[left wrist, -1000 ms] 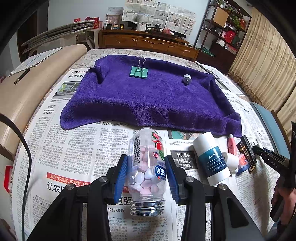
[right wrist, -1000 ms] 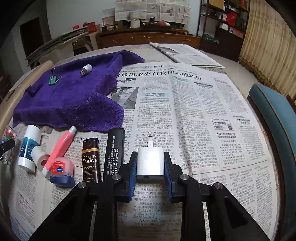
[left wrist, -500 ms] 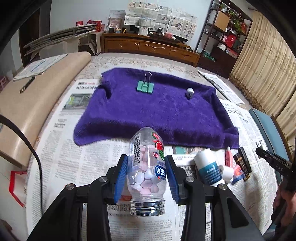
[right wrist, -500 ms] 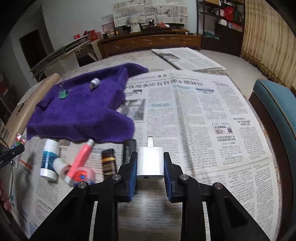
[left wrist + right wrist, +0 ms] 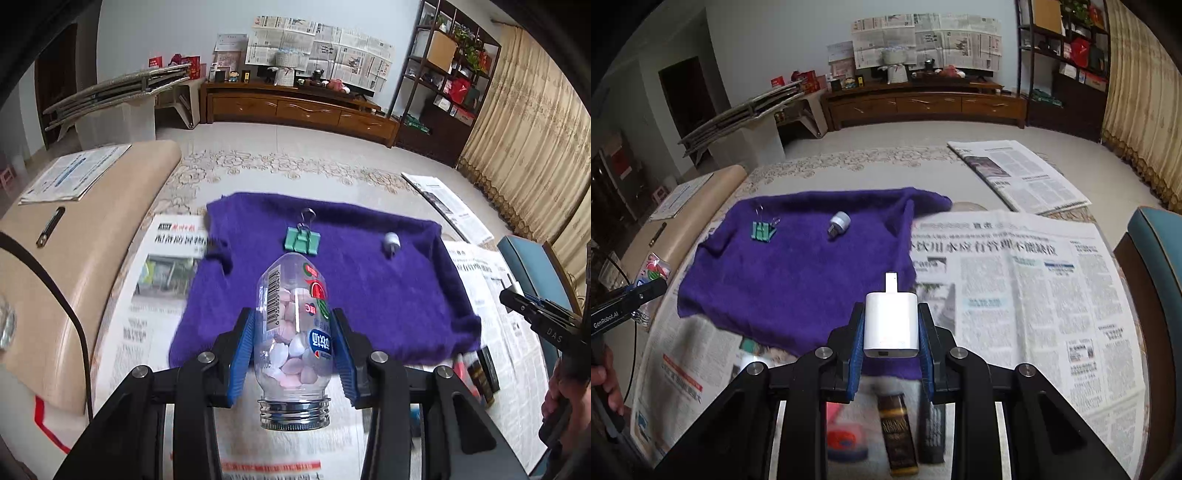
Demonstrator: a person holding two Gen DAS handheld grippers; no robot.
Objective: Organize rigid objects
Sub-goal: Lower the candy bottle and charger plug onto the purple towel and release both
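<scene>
My left gripper (image 5: 293,341) is shut on a clear candy bottle (image 5: 293,332) with pink and white tablets inside, held neck toward the camera above the table. My right gripper (image 5: 891,328) is shut on a white charger plug (image 5: 891,325), prong pointing away. A purple towel (image 5: 332,277) lies ahead on the newspaper-covered table; on it rest a green binder clip (image 5: 302,240) and a small grey-white adapter (image 5: 390,242). The towel (image 5: 805,273), clip (image 5: 762,230) and adapter (image 5: 838,223) also show in the right wrist view. The right gripper appears at the right edge of the left wrist view.
Near the table's front edge lie a dark brown box (image 5: 897,435), a black bar (image 5: 932,432) and a red-capped tin (image 5: 846,441). A beige padded bench (image 5: 55,266) with a pen sits left. A teal chair (image 5: 1156,251) stands right. A folded newspaper (image 5: 1015,177) lies far right.
Both grippers have risen and drawn back with their loads; the table looks farther away and the towel has slid down toward the fingers. The small items at the front have dropped under the grippers.
</scene>
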